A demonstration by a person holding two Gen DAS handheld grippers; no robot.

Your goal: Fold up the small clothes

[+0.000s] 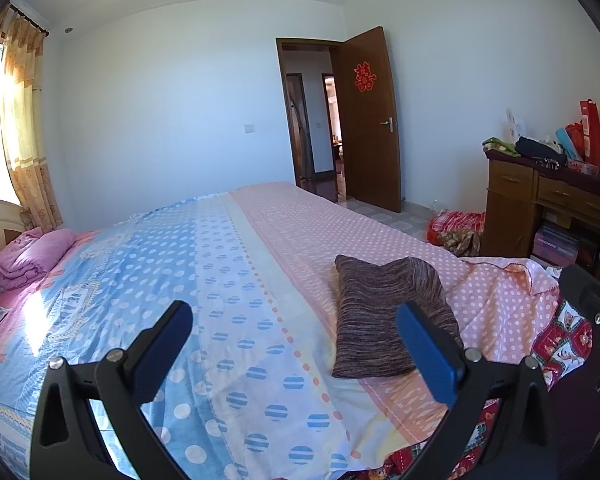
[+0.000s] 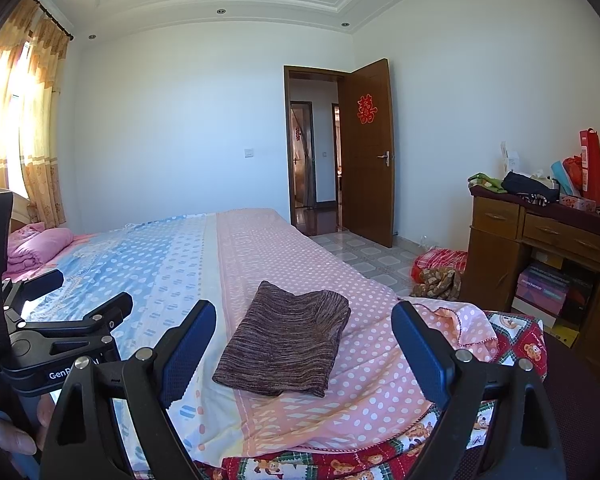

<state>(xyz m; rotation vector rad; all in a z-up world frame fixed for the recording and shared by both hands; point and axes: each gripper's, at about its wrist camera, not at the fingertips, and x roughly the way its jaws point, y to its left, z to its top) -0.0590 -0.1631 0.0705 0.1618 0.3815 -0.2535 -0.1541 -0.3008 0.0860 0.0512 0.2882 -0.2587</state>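
- One folded knit garment, brown with fine streaks, lies flat on the pink dotted side of the bedspread, near the bed's near edge; what kind of garment it is cannot be told from its folded shape.
- The right gripper hangs above it with its two blue pads spread wide, touching nothing.
- The left gripper is likewise spread and empty, with the garment just inside its right finger; in the right wrist view only part of it shows at the left edge, with fingertips of a hand below.
- A red bear-print quilt peeks from under the spread, mostly hidden.
- One folded pink blanket sits at the headboard end.
- One wooden desk at right is cut off; its clutter, perhaps bags, is hard to sort.
- One open door.
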